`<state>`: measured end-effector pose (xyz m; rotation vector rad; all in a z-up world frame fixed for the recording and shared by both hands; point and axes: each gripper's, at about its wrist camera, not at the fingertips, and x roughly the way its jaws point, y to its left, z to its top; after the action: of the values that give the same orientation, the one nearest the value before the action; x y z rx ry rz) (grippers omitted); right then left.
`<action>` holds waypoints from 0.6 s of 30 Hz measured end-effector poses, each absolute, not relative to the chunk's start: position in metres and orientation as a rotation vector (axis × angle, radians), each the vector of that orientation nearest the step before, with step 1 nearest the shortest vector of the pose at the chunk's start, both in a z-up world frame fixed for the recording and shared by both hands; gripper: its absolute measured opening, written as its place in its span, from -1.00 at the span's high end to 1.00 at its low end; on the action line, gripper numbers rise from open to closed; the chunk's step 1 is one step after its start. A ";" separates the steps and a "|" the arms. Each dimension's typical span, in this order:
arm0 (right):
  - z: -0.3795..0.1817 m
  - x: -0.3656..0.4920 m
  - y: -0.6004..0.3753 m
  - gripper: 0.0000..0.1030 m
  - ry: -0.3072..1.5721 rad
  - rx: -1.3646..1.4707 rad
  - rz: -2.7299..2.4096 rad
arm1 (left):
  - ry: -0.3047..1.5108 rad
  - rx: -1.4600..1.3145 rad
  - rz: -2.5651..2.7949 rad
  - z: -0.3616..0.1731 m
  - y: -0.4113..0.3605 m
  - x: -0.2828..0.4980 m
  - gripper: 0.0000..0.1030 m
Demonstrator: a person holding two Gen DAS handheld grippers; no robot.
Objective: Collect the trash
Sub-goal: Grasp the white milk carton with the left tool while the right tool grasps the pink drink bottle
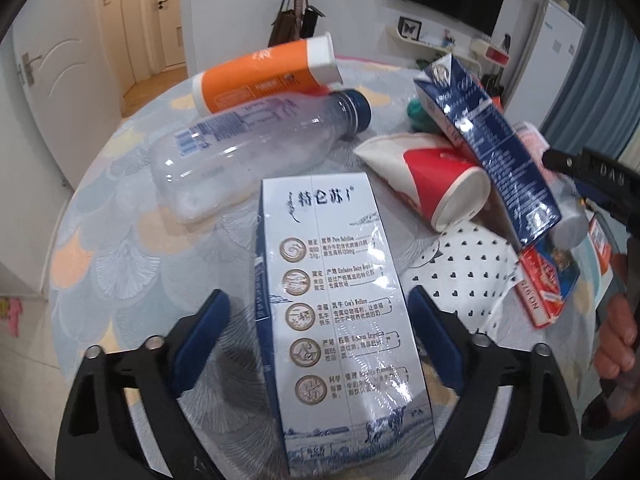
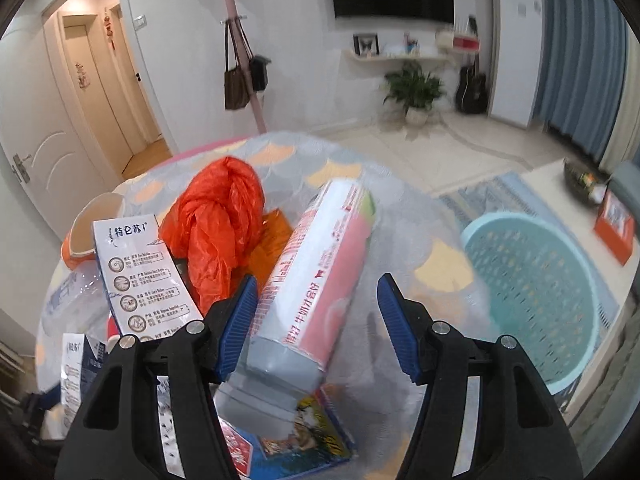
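Two claws work the cluttered tabletop point(image 1: 120, 216): the left claw point(image 1: 320, 344) stands spread around a white milk carton point(image 1: 336, 300) at lower centre, pads apart from it; the right claw point(image 2: 318, 324) straddles a pink-and-grey bottle point(image 2: 316, 280), left pad touching, right pad clear.

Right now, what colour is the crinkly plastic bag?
Bright orange-red; the plastic bag shows best in the right wrist view.

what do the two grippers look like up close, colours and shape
Both match: the left gripper and right gripper have black plastic arms with cut-out openings, silver round bolts at the joints, and blue ribbed pads on the inner faces of the fingers. No cables show.
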<state>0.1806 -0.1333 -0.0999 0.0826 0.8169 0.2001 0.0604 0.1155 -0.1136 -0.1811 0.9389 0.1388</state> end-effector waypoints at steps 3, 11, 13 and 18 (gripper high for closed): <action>-0.102 0.187 -0.131 -0.14 0.847 0.089 0.194 | 0.933 -0.147 0.148 -0.114 0.112 0.062 -0.42; -0.113 0.206 -0.136 -0.14 0.951 0.196 0.224 | 0.905 -0.095 0.146 -0.107 0.102 0.054 -0.10; -0.117 0.213 -0.138 -0.14 0.979 0.227 0.241 | 0.887 -0.099 0.141 -0.105 0.100 0.050 -0.10; -0.116 0.216 -0.141 0.01 0.987 0.259 0.270 | 0.829 -0.068 0.152 -0.091 0.092 0.041 -0.09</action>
<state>0.2157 -0.1413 -0.1164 0.2594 0.9870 0.2696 0.0408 0.0916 -0.0909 -0.0685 0.8290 0.1522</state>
